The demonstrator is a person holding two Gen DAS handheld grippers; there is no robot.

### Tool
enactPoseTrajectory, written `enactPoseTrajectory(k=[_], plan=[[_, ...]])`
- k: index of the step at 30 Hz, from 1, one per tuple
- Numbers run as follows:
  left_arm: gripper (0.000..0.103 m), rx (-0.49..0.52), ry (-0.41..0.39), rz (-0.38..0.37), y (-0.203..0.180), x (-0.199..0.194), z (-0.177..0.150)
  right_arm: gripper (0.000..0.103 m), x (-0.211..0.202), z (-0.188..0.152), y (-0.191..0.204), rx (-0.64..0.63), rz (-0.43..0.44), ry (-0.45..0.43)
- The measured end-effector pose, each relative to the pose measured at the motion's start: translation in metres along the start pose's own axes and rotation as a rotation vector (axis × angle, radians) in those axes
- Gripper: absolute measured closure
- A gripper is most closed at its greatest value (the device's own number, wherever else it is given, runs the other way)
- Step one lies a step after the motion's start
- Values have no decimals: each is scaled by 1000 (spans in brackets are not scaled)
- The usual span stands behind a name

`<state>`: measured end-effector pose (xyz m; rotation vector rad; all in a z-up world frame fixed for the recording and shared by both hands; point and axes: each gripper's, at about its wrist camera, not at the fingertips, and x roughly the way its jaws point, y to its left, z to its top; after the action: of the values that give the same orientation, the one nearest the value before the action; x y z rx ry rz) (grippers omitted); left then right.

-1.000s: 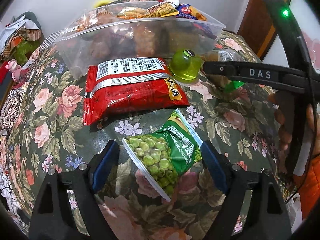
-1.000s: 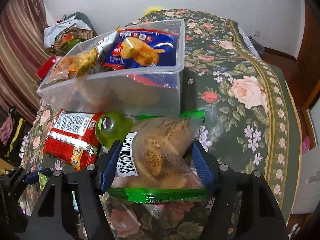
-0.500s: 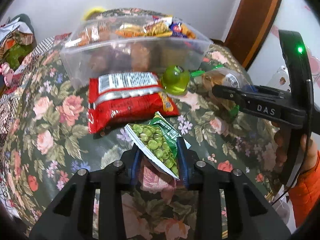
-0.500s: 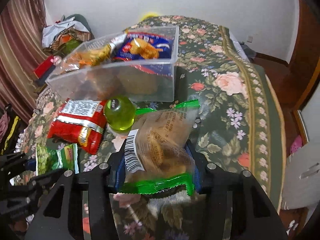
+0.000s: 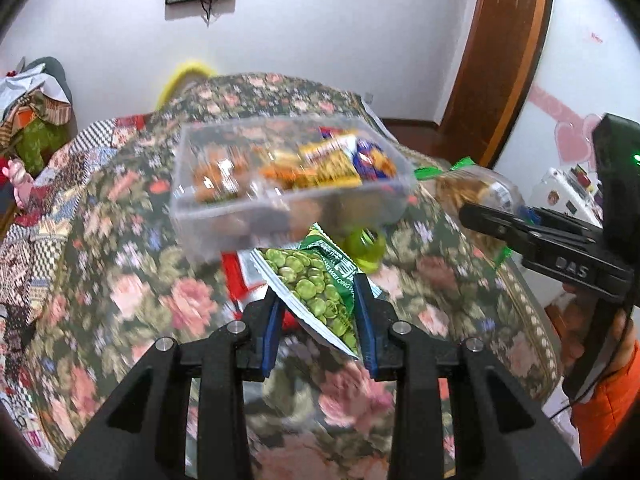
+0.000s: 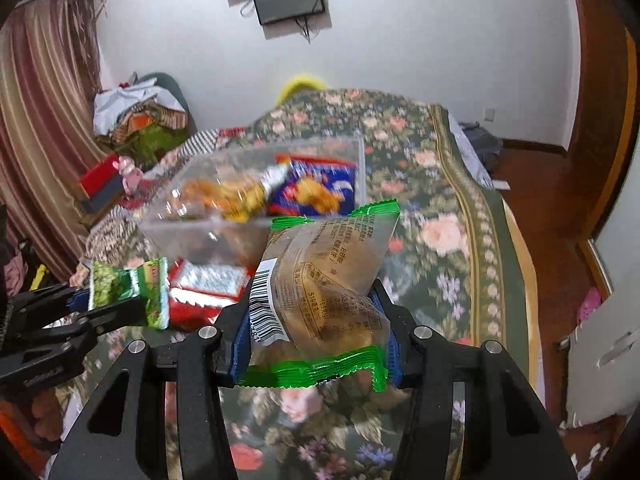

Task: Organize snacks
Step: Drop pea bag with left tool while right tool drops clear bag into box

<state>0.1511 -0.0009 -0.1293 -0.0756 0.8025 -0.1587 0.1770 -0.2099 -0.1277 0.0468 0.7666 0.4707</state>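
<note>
My left gripper [image 5: 318, 322] is shut on a green pea packet [image 5: 320, 292] and holds it above the table, in front of the clear plastic bin [image 5: 224, 216] full of snacks. My right gripper [image 6: 314, 336] is shut on a clear pastry packet with green ends [image 6: 324, 288], also lifted, near the bin's [image 6: 192, 232] right front corner. The pea packet [image 6: 128, 292] and left gripper [image 6: 108, 312] show at left in the right wrist view; the pastry packet [image 5: 468, 188] and right gripper [image 5: 492, 220] at right in the left wrist view.
A red snack packet [image 6: 204, 292] and a green jelly cup [image 5: 366, 246] lie on the floral tablecloth [image 5: 132, 264] in front of the bin. Table edge runs along the right [image 6: 516, 280]. Clutter lies beyond the table at far left [image 6: 136, 124].
Both grippers closed on their packets and lifted them off the table. The views have risen and tilted up, so the bin now appears lower and farther.
</note>
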Motion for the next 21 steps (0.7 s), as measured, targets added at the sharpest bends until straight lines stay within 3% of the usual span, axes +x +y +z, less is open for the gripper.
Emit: enactPoseTrajectory(k=[11, 21], plan=[[70, -11, -113, 32, 30, 5, 57, 55, 21, 40, 22, -33, 7, -60], [70, -28, -88, 42, 53, 47, 96, 55, 61, 69, 38, -58, 29, -47]])
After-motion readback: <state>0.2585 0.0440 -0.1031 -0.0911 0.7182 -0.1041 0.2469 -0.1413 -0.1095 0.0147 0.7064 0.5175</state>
